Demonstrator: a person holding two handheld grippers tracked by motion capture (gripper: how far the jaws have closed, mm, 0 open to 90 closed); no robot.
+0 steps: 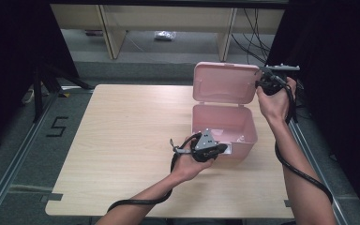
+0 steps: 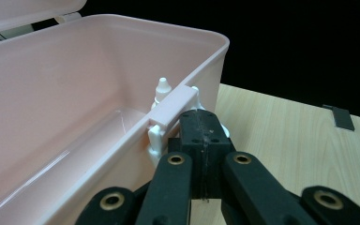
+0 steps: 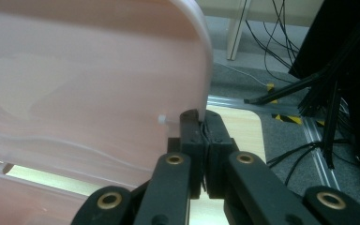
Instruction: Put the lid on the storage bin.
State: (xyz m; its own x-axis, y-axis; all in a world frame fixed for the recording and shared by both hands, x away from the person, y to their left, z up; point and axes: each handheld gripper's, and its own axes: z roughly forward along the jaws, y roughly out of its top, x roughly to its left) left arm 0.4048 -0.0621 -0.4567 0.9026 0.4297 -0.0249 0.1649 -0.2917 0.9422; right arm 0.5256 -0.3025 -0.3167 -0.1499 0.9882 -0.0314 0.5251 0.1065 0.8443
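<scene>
Pink box (image 1: 243, 129) front: L gripper (image 1: 222, 149) clamped; R gripper (image 1: 261, 84) pinches lid (image 1: 225, 83).

The pink plastic box (image 1: 222, 124) stood open, its front wall just beside the left fingers (image 2: 201, 136), its raised lid (image 1: 225, 82) edge between the right fingers (image 3: 191, 136)

Light wooden table (image 1: 122, 140), black cables (image 1: 255, 35) on grey floor (image 1: 178, 47), wooden shelf legs (image 1: 110, 33)
</scene>
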